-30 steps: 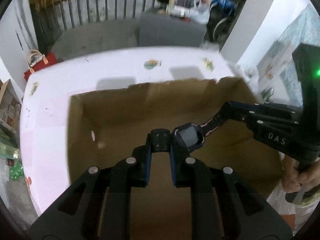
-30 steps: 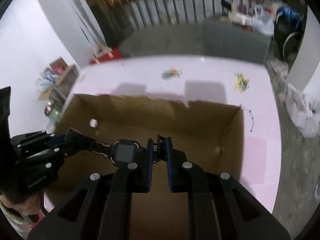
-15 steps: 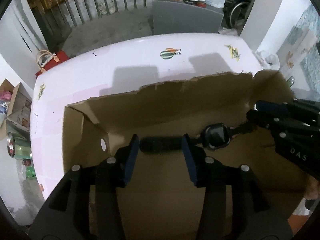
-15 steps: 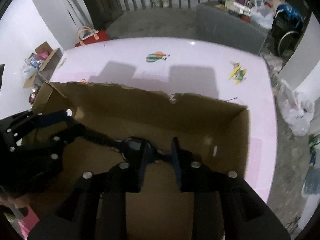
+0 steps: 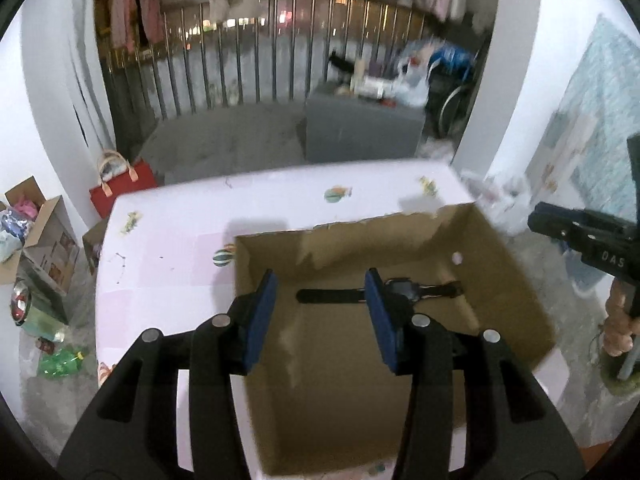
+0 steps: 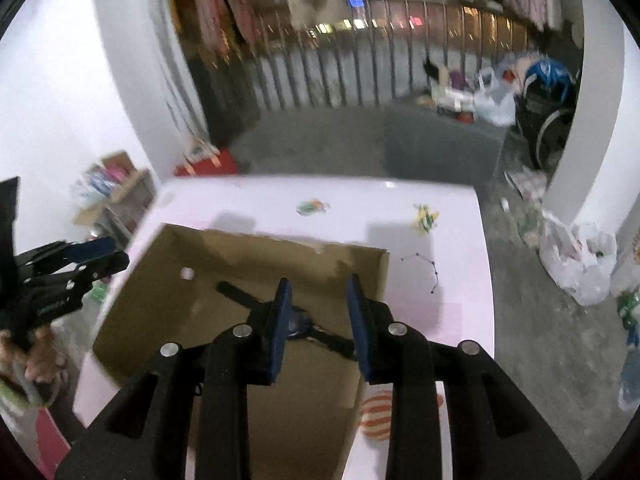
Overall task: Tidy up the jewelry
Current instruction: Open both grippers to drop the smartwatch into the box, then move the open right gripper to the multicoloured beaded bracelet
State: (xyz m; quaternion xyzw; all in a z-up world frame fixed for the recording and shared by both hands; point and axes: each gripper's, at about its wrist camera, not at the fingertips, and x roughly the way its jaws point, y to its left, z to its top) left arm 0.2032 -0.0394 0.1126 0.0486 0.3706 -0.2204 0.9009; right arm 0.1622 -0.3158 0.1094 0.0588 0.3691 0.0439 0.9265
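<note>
A black wristwatch [image 5: 400, 293] lies flat on the floor of an open cardboard box [image 5: 516, 276]; it also shows in the right wrist view [image 6: 304, 326], partly hidden by my fingers. My left gripper [image 5: 319, 290] is open and empty, raised above the box. My right gripper [image 6: 318, 300] is open and empty, also raised above the box [image 6: 256, 248]. Each gripper shows at the edge of the other's view, the right one [image 5: 580, 236] and the left one [image 6: 68, 268].
The box stands on a pale pink table [image 5: 168, 240] with small printed pictures. A thin necklace chain [image 6: 426, 262] lies on the table to the right of the box. Around the table are a red bag [image 5: 120, 184], boxes, plastic bags and a railing.
Both grippers let go of the watch, opened wide and pulled back and up out of the box. The watch now lies on the box floor.
</note>
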